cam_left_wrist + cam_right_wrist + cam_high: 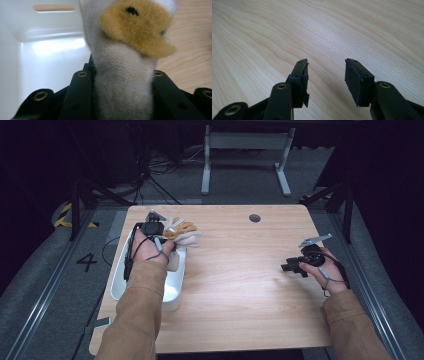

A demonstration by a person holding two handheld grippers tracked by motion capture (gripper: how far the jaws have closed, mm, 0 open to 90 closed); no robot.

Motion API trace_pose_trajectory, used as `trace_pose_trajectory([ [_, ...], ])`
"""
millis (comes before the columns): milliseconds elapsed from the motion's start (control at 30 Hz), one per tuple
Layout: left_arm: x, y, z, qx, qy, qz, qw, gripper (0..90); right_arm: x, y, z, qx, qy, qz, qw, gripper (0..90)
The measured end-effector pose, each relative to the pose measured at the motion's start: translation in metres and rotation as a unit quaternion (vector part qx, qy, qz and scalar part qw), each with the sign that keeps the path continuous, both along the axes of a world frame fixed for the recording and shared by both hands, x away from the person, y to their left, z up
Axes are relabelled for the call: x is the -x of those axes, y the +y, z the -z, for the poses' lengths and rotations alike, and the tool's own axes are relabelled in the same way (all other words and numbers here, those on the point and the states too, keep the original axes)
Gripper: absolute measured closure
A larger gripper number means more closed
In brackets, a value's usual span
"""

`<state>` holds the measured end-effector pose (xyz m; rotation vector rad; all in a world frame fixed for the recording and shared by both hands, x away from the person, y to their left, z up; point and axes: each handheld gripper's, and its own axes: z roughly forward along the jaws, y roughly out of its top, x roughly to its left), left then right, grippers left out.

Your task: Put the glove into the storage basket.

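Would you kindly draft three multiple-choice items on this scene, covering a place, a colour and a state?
1. Where is the white bin?
A. left edge of the table
B. right edge
C. on the floor

2. What colours is the plush toy?
A. blue and red
B. white and tan
C. all black

3. How is the right tool?
A. shut on the toy
B. shut on a cable
C. open over bare wood

Key: 1 A, the high view shows the bin at the left edge; 2 B, white fur with tan patches; 3 C, its jaws stand apart with nothing between, while the left tool clamps the toy.
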<state>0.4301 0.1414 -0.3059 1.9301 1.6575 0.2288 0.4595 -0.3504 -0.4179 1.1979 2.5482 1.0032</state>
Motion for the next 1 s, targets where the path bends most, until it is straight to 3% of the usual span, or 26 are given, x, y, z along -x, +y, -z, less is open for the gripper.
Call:
trace_pose_trajectory([
  [233, -0.002, 0.010, 0.009, 0.008, 0.002, -0.026, 0.9996, 69.0, 0.004, -0.008, -0.001, -0.002, 0.000, 0.012, 0.9999, 54.2],
  [300, -0.003, 0.014, 0.014, 0.018, 0.004, -0.035, 0.9992, 68.9, 0.004, -0.009, 0.000, 0.000, 0.001, 0.011, 0.9999, 54.2],
  [467, -0.003, 0.021, 0.028, 0.021, 0.010, -0.061, 0.9979, 68.8, 0.005, -0.007, 0.002, 0.007, -0.001, 0.006, 1.0000, 53.8],
  [700, -0.006, 0.022, 0.039, 0.006, 0.022, -0.083, 0.9963, 68.1, 0.007, -0.009, 0.002, 0.009, 0.002, 0.009, 0.9999, 53.7],
  [1000, -0.006, 0.028, 0.054, 0.005, 0.032, -0.118, 0.9925, 68.1, 0.006, -0.008, 0.004, 0.014, 0.004, 0.006, 0.9999, 53.6],
])
